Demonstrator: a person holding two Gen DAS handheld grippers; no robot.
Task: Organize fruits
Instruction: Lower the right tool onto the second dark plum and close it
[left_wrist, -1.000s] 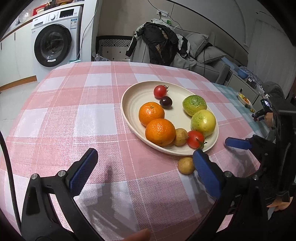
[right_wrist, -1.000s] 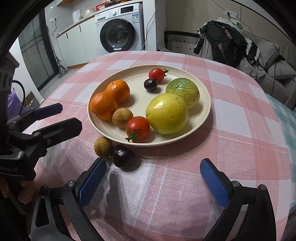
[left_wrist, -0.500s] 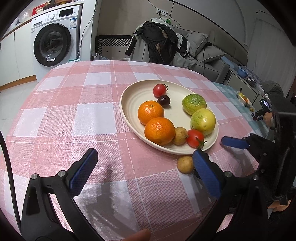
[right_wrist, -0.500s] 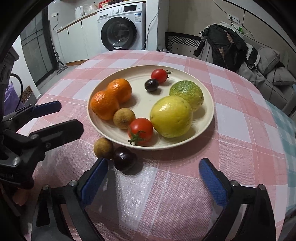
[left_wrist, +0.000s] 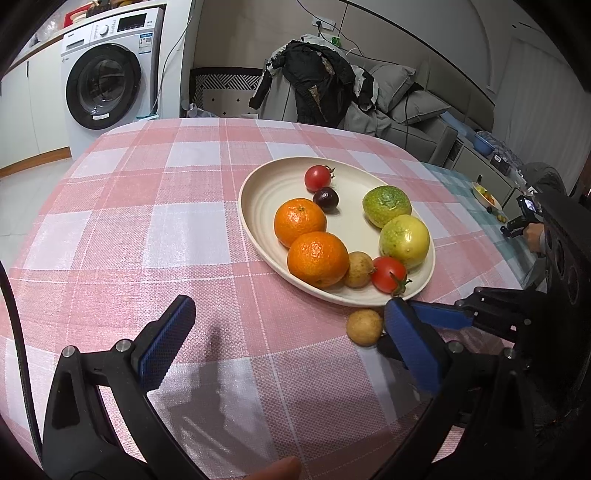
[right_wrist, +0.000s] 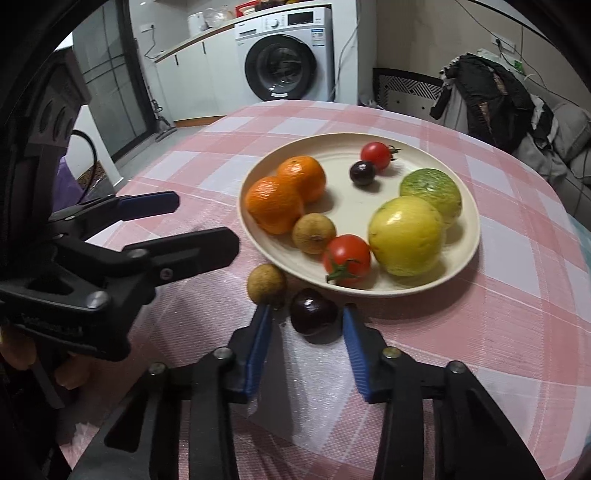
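Cream plate (right_wrist: 469, 206) holds two oranges (right_wrist: 275, 205), two cherry tomatoes (right_wrist: 347, 258), a dark plum (right_wrist: 362, 172), a longan (right_wrist: 314, 233), and green (right_wrist: 430, 192) and yellow (right_wrist: 405, 235) round fruits. On the checked tablecloth (left_wrist: 147, 229) beside the rim: a second longan (right_wrist: 266, 284), touching a dark plum (right_wrist: 314, 311). Right gripper (right_wrist: 306, 350) is open, fingers flanking that plum, no contact visible. Left gripper (left_wrist: 288, 347) is spread wide, empty. From the left wrist view that plum is hidden.
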